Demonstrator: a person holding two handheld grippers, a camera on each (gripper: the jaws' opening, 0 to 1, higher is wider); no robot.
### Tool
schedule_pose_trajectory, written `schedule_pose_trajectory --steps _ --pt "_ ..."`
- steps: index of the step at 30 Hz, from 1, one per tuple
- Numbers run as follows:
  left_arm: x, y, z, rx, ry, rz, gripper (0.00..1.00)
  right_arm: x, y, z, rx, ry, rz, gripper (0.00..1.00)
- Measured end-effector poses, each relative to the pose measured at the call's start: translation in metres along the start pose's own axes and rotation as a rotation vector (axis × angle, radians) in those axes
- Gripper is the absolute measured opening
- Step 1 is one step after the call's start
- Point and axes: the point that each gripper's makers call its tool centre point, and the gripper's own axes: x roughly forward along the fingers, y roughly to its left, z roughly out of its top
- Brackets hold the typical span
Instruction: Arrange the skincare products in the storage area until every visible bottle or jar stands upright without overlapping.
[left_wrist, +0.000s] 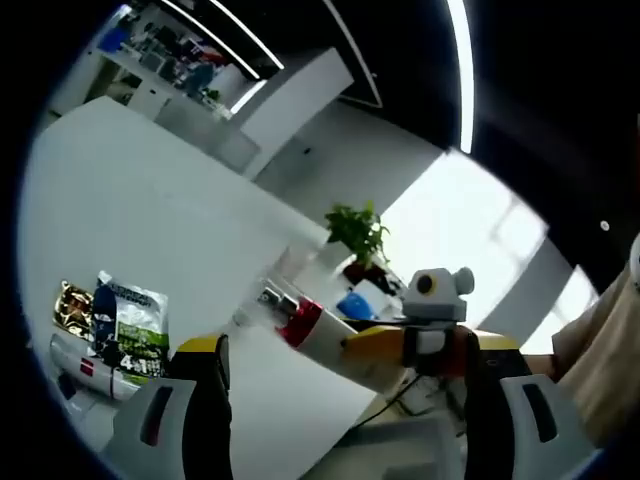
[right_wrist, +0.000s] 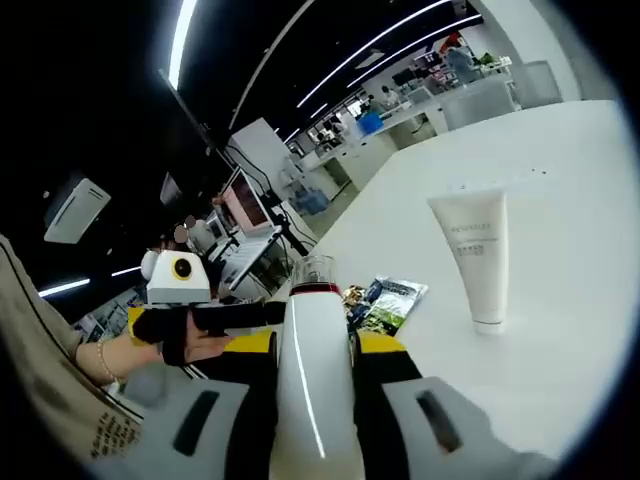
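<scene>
Right gripper (right_wrist: 318, 400) clamps the white red-banded bottle (right_wrist: 312, 380), left gripper (left_wrist: 345, 400) gaping: keep it vertical beside the white squeeze tube (right_wrist: 475, 255).

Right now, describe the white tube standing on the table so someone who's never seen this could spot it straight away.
Start at the big white table in the right gripper view. The tube stands alone on it, cap down and wide crimped end up, to the right of the flat snack packets. Unlike the red-collared bottle held in the right tongs, it is plain white, free-standing and untouched.
</scene>
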Motion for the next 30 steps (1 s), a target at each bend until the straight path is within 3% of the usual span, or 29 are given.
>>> schedule_pose_trajectory --steps 9,13,22,30 --pt "0.031 -0.008 0.006 -0.114 -0.053 -0.083 0.84 -0.026 0.007 0.012 0.129 -0.123 0.1 0.27" --pt "0.042 -0.015 0.01 -0.143 -0.065 -0.112 0.7 -0.034 0.016 0.017 0.18 -0.172 0.174 0.27" --pt "0.051 -0.036 0.015 -0.095 -0.083 -0.175 0.34 -0.049 0.02 0.024 0.239 -0.259 0.279 0.27" --pt "0.057 -0.045 0.013 -0.04 -0.048 -0.164 0.31 -0.058 0.02 0.024 0.246 -0.265 0.323 0.28"
